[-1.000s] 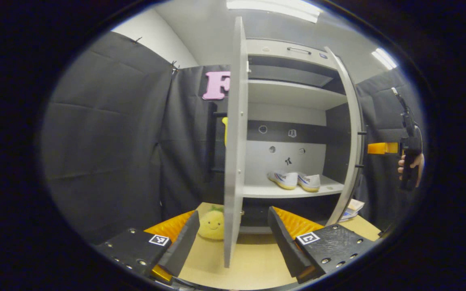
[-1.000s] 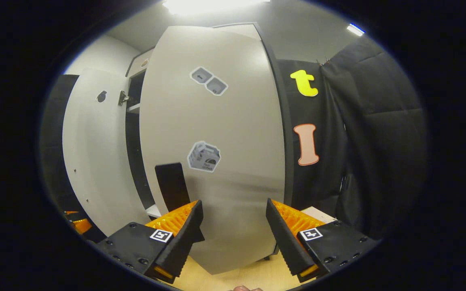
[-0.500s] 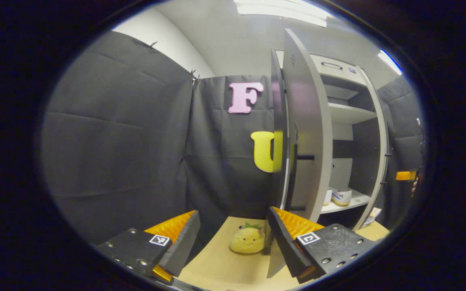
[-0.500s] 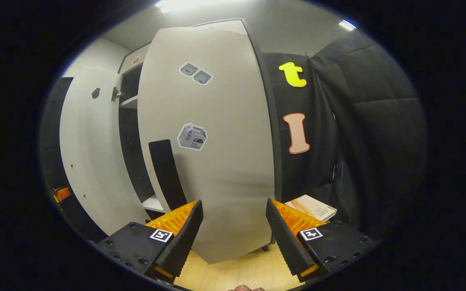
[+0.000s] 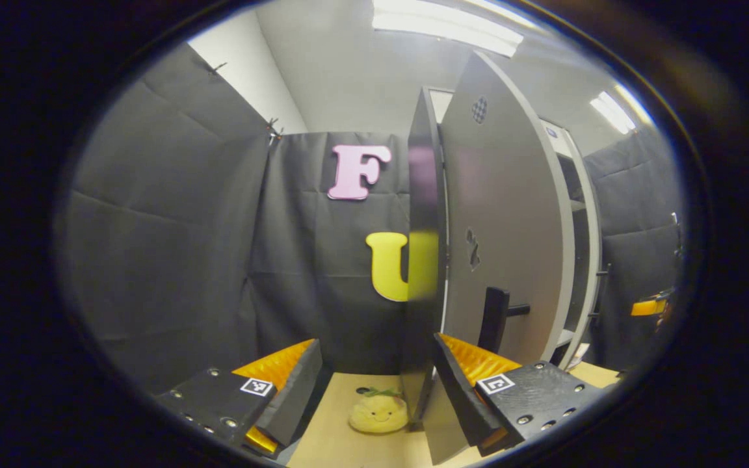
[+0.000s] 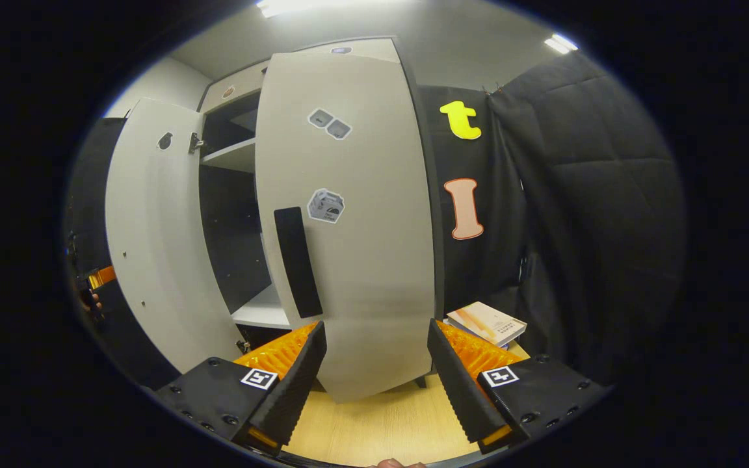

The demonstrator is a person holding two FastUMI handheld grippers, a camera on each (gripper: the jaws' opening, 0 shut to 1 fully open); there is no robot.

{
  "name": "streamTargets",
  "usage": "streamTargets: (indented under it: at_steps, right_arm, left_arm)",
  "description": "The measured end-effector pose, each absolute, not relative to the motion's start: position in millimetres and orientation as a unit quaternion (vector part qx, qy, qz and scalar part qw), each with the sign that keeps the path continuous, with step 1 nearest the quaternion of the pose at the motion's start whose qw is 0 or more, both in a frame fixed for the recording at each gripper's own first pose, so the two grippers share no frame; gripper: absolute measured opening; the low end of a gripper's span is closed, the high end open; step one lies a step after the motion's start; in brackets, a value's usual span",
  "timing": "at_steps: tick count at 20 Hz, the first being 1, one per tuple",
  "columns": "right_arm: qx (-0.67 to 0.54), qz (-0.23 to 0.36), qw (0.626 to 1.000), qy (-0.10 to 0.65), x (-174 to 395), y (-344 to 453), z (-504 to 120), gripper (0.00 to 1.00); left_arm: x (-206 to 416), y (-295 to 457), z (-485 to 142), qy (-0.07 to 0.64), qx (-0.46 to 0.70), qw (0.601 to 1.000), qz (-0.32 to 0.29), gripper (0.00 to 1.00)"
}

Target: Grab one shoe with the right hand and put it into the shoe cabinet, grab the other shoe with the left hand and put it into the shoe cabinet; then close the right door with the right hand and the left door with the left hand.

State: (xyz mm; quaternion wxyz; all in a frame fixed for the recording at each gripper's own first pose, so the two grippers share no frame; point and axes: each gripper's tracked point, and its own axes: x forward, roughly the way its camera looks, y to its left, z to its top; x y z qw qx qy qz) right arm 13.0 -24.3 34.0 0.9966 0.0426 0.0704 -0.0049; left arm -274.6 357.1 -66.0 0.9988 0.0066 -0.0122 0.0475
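Right gripper view: my right gripper [image 6: 374, 374] is spread, holding nothing, just in front of the right door [image 6: 355, 214], which stands part-way open on the shoe cabinet [image 6: 235, 156]. Left gripper view: left gripper [image 5: 374, 383] is also spread and empty, close to the left door [image 5: 504, 234], its bar handle [image 5: 495, 312] just above one finger. Shoes aren't visible now. I judge both doors stiff, light flat panels that swing freely on hinges; faces are smooth and could slip. I'd push flat on the outer face near the free edge, or use the right door's dark handle [image 6: 298, 260].
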Motion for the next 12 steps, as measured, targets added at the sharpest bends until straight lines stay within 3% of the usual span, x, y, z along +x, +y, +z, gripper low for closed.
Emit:
streamTargets:
  at_steps: [6,12]
  right_arm:
    - [0.055,-0.021,0.995,0.085,-15,-26,15,0.98]
    - [0.066,-0.023,0.993,0.098,-4,-53,-11,0.98]
  left_arm:
    - [-254,348,-70,-0.007,-0.017,0.999,0.048,0.96]
    - [-252,323,-70,0.013,0.007,0.999,0.04,0.94]
